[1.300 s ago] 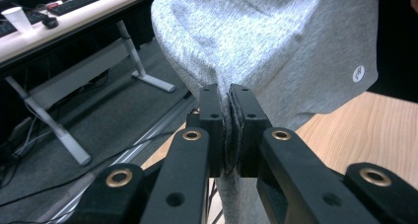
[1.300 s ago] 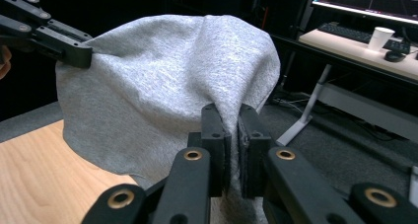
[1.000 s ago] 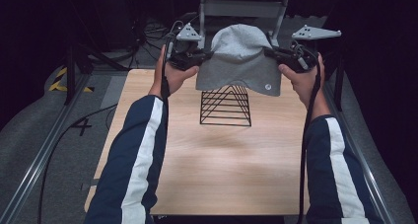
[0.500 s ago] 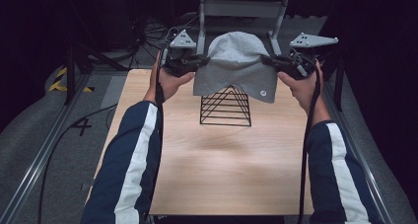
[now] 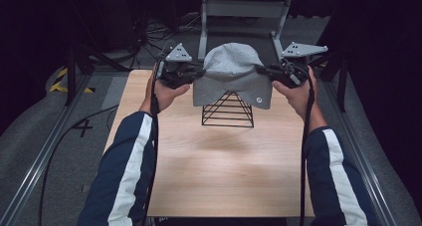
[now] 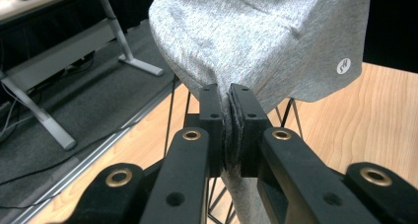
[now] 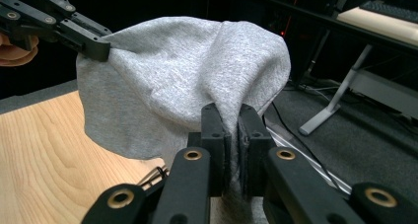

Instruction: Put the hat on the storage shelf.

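Note:
A grey knit beanie (image 5: pixel 231 71) hangs stretched between both grippers over a black wire pyramid stand (image 5: pixel 228 110) at the far middle of the wooden table (image 5: pixel 224 171). Its lower edge covers the stand's tip. My left gripper (image 5: pixel 199 72) is shut on the beanie's left rim, and the fabric (image 6: pixel 266 41) is pinched between its jaws (image 6: pixel 230 93). My right gripper (image 5: pixel 263 69) is shut on the right rim, with cloth (image 7: pixel 187 81) squeezed between its jaws (image 7: pixel 230 113). The other gripper (image 7: pixel 96 49) holds the far side. A small white logo (image 6: pixel 344 66) marks the beanie's lower corner.
A metal table frame (image 5: pixel 244 9) stands on the grey floor behind the table. Cables (image 5: pixel 149 34) lie on the floor at the back left. A rail (image 5: pixel 45 156) runs along the table's left side and another (image 5: pixel 363 156) along its right.
Both hands have lowered the beanie toward the wire stand. Its lower edge now hangs over the stand's tip. Both grips are unchanged.

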`<action>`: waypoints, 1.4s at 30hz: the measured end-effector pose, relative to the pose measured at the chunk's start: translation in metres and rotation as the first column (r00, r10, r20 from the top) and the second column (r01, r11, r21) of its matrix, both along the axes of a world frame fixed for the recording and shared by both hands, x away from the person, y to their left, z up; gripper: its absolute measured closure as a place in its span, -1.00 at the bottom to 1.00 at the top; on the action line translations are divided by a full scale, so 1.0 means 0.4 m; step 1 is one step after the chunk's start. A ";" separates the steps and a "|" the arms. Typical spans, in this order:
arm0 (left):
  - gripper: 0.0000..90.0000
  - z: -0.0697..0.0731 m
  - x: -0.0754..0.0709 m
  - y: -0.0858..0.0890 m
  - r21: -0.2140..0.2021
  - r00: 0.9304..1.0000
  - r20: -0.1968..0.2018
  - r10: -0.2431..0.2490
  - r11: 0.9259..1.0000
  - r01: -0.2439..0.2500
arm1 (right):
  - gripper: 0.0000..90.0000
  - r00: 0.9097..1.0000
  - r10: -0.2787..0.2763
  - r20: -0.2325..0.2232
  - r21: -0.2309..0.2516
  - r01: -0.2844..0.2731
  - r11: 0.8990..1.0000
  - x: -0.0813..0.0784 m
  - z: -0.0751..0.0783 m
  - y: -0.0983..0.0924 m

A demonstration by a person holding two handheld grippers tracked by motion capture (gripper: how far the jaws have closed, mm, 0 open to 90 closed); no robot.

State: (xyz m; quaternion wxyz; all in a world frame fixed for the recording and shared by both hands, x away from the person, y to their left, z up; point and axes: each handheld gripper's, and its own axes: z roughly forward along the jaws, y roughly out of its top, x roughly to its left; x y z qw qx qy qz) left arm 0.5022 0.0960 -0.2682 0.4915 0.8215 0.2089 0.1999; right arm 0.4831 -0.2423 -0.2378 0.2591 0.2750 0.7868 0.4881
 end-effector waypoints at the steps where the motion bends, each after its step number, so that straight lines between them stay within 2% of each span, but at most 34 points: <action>1: 0.89 -0.007 0.001 -0.003 0.006 1.000 -0.004 0.002 1.000 -0.002 | 0.87 1.000 -0.001 -0.002 -0.002 0.001 1.000 0.001 -0.007 0.000; 11: 0.89 -0.070 0.012 -0.028 0.055 0.999 -0.029 0.014 0.998 -0.012 | 0.87 0.999 -0.017 -0.038 -0.032 0.016 0.999 0.007 -0.072 -0.006; 16: 0.89 -0.117 0.016 -0.042 0.077 0.998 -0.061 0.011 0.997 -0.006 | 0.87 0.998 -0.022 -0.065 -0.038 0.020 0.999 0.011 -0.111 -0.013; 17: 0.89 -0.135 0.017 -0.045 0.089 0.998 -0.064 0.012 0.996 -0.006 | 0.87 0.996 -0.023 -0.081 -0.039 0.020 0.999 0.014 -0.137 -0.017; 18: 0.89 -0.135 0.017 -0.045 0.089 0.998 -0.064 0.012 0.996 -0.006 | 0.87 0.996 -0.023 -0.081 -0.039 0.020 0.999 0.014 -0.137 -0.017; 20: 0.89 -0.152 0.017 -0.047 0.092 0.997 -0.072 0.010 0.996 -0.003 | 0.87 0.994 -0.027 -0.102 -0.045 0.022 0.999 0.016 -0.169 -0.022; 21: 0.89 -0.160 0.017 -0.048 0.096 0.997 -0.077 0.010 0.995 -0.003 | 0.87 0.994 -0.027 -0.102 -0.045 0.022 0.999 0.016 -0.169 -0.022; 26: 0.89 -0.196 0.016 -0.056 0.133 0.996 -0.088 0.008 0.991 0.004 | 0.87 0.990 -0.027 -0.137 -0.060 0.019 0.998 0.017 -0.222 -0.025; 30: 0.89 -0.228 0.015 -0.063 0.148 0.994 -0.106 0.004 0.989 0.012 | 0.87 0.988 -0.029 -0.152 -0.072 0.018 0.997 0.017 -0.248 -0.022; 34: 0.89 -0.243 0.014 -0.069 0.160 0.994 -0.110 0.004 0.987 0.014 | 0.87 0.985 -0.031 -0.171 -0.084 0.017 0.996 0.018 -0.274 -0.019; 35: 0.89 -0.256 0.015 -0.073 0.179 0.993 -0.115 0.007 0.984 0.014 | 0.87 0.983 -0.037 -0.182 -0.096 0.020 0.995 0.020 -0.294 -0.016; 42: 0.89 -0.293 0.016 -0.084 0.197 0.991 -0.137 0.007 0.980 0.021 | 0.87 0.976 -0.049 -0.212 -0.104 0.027 0.994 0.025 -0.336 -0.019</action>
